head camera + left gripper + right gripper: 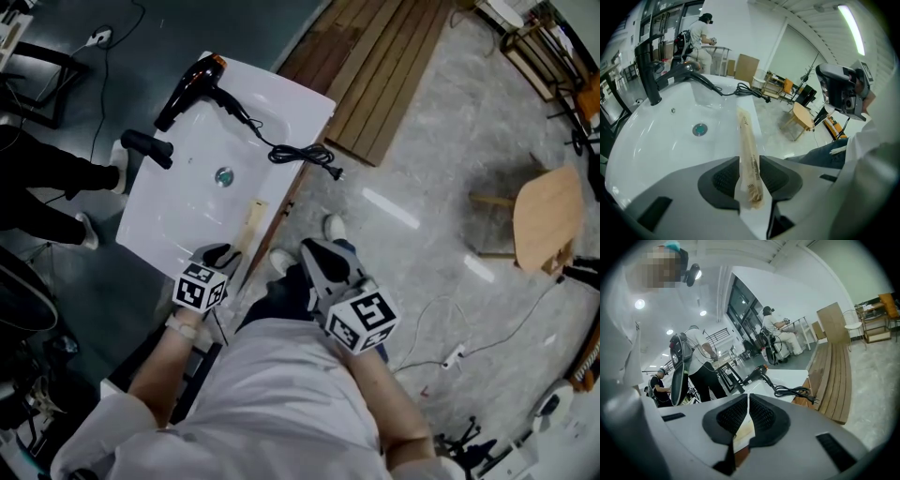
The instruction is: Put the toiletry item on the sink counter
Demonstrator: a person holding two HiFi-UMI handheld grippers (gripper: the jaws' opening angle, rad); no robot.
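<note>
white short-sleeved shirt (272,394), dark blue jeans (281,295) — and white shoes (335,226)

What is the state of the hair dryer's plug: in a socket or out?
Out. The hair dryer's plug lies free at the sink counter's edge, with the cord loosely coiled there.

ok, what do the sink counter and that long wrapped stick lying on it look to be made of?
Sink counter: white and glossy, with sharp streaks of reflected light. It is likely glazed ceramic, though a cast resin could look the same.
Wrapped item: a tan, matte, slightly crinkled sleeve with dark print, probably paper or frosted film. What is inside cannot be told.
</note>
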